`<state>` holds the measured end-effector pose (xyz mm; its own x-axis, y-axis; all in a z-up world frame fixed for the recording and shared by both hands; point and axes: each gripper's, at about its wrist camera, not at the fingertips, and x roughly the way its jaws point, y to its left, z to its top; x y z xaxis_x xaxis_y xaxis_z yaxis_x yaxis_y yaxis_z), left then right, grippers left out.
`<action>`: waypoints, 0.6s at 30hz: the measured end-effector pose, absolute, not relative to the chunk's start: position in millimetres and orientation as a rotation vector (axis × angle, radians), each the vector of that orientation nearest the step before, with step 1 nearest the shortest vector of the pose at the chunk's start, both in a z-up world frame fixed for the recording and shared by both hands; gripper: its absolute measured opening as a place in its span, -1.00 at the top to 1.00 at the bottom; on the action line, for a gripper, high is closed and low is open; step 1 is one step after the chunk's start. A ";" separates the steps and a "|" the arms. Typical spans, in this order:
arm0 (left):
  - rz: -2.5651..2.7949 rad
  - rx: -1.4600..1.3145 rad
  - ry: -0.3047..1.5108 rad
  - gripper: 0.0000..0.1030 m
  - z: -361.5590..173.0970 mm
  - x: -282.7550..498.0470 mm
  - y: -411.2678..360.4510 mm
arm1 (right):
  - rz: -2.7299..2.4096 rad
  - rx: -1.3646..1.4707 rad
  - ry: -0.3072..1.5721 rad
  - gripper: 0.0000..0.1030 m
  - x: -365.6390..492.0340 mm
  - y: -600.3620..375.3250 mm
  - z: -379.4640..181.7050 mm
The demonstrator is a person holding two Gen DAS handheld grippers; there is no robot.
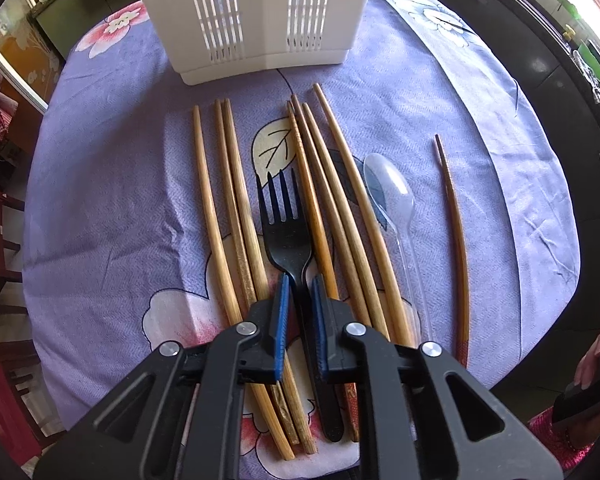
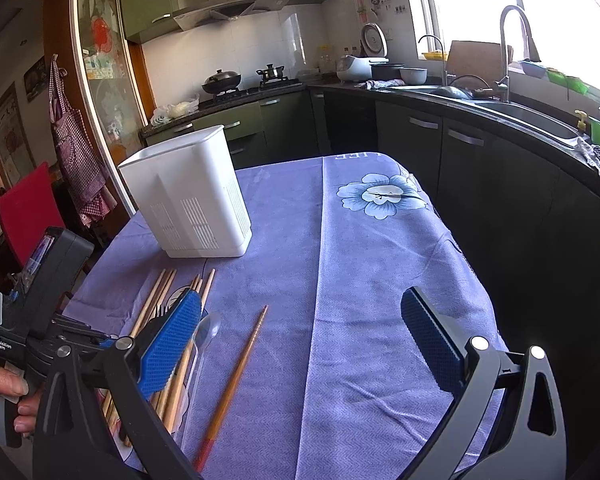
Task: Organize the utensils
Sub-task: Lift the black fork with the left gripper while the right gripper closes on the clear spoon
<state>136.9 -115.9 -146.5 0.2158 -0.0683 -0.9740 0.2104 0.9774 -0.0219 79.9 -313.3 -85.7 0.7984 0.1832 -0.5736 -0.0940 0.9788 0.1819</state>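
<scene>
A black plastic fork [image 1: 286, 224] lies among several bamboo chopsticks [image 1: 228, 208] on the purple floral cloth [image 1: 108, 208]. My left gripper [image 1: 299, 286] is closed on the fork's handle, blue pads on either side. A clear plastic spoon [image 1: 392, 196] and a single darker chopstick [image 1: 454, 216] lie to the right. The white slotted utensil holder [image 1: 252, 12] stands upright behind them. My right gripper [image 2: 300, 320] is wide open and empty, above the cloth right of the utensils. In the right wrist view the holder [image 2: 192, 196], the dark chopstick [image 2: 236, 376] and the spoon [image 2: 208, 332] show.
The table's right edge drops off toward dark kitchen cabinets [image 2: 480, 168] and a sink [image 2: 532, 116]. A red chair [image 2: 24, 208] stands at the table's left. The left gripper's body [image 2: 48, 292] sits at the lower left of the right wrist view.
</scene>
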 end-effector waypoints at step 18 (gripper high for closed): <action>-0.270 0.053 1.116 0.83 -68.8 125.3 -93.6 | 0.234 -0.031 0.877 -0.91 107.3 -243.6 -104.6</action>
